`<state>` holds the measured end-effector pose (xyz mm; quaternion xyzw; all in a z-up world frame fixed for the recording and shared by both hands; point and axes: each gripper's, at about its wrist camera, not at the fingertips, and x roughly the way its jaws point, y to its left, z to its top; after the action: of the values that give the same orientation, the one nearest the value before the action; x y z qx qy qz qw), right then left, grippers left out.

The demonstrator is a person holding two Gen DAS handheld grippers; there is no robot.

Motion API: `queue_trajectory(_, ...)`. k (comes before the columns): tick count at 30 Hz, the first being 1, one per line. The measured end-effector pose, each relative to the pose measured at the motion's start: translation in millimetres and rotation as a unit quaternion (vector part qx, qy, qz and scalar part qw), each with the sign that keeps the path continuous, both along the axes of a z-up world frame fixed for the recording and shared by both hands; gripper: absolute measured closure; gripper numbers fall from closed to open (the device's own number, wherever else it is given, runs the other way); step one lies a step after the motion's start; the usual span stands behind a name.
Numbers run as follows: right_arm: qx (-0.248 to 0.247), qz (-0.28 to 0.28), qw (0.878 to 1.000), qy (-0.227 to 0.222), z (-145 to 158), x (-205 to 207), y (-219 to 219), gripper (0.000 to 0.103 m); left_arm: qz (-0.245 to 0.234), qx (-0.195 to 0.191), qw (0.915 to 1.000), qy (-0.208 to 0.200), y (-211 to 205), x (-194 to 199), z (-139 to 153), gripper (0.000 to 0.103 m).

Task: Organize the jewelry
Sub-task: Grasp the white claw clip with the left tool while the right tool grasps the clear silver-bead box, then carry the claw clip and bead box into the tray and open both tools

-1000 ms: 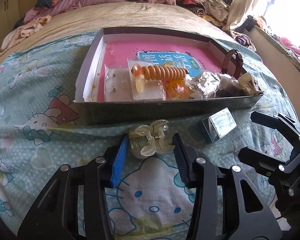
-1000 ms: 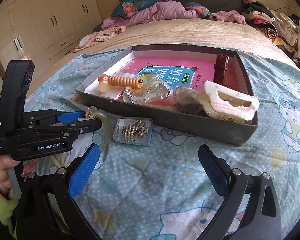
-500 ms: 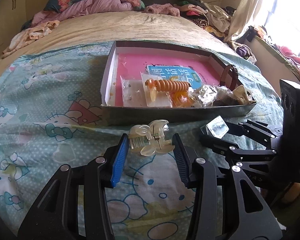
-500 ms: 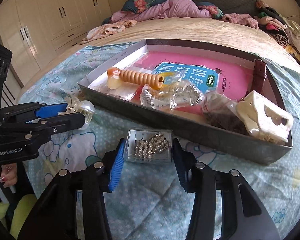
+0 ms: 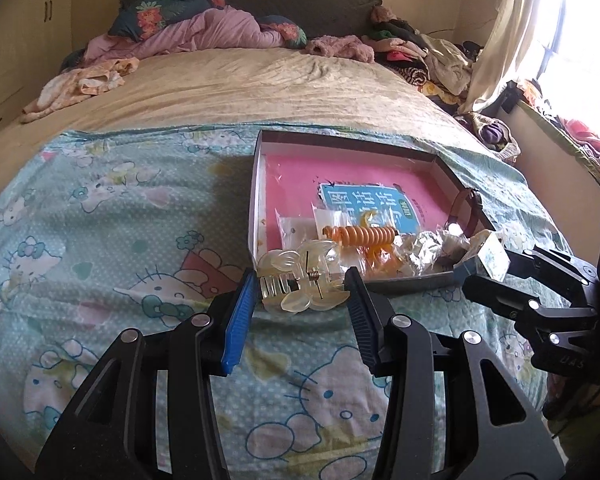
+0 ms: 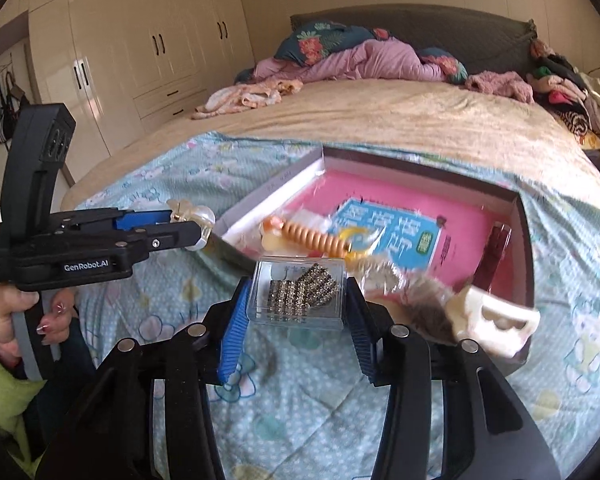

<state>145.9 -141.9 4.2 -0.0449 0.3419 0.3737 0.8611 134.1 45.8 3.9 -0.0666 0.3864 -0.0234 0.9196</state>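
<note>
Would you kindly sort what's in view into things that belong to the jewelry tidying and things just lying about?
Job:
- clear hair claw in the left tongs
- clear case of rhinestone pieces in the right tongs
- tray with the orange spiral clip

Lying about:
- pink bedding
- clothes pile
- wardrobe

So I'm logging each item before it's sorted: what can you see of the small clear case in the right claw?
The clear case is a small, flat, see-through plastic box holding rows of sparkly stones. The right claw is shut on its two sides, holding it nearly level above the blanket, just short of the tray.
</note>
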Motion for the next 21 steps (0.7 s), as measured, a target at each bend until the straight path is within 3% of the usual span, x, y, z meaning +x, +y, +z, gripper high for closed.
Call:
queue_trajectory(7, 0.009, -0.006, 1.000, -0.023, 21.1, 9.9, -7.1, 0.058, -0.001, 0.005, 0.9999, -0.012, 1.5, 9.6, 13.0, 0.067)
queue_trajectory(21, 0.010, -0.041, 0.998, -0.043, 32.8, 37.2, -23.5, 0.058, -0.012, 0.015, 0.9997, -0.018, -11.0, 38.0, 18.0, 0.067)
